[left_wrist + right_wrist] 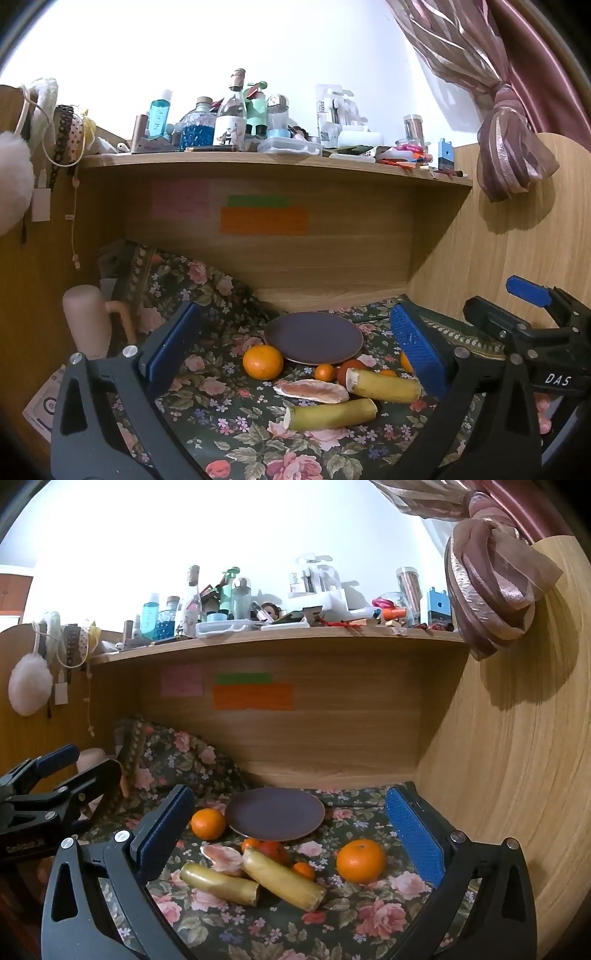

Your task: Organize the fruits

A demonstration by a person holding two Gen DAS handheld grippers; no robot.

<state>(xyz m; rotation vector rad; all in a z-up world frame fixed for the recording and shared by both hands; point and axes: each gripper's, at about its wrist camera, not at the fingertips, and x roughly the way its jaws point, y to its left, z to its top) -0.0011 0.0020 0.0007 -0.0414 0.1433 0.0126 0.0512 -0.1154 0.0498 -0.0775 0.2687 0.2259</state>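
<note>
A dark brown plate [314, 338] [275, 814] lies empty on the floral cloth by the back board. In front of it lie an orange [263, 362] [208, 823], a second orange [360, 860], small tangerines [325, 372] [303, 871], a reddish fruit [271, 851], a peeled pomelo segment [310, 390] [221, 857] and two yellow-green sugarcane pieces [332, 413] [282, 882]. My left gripper [295, 347] is open and empty above the fruit. My right gripper [291, 829] is open and empty, to the right of the left one.
A wooden shelf [258, 160] crowded with bottles and jars overhangs the back board. A pink cup [86, 321] stands at the left. The cloth [177, 280] is bunched up at the back left. A wooden side wall [517, 775] closes the right.
</note>
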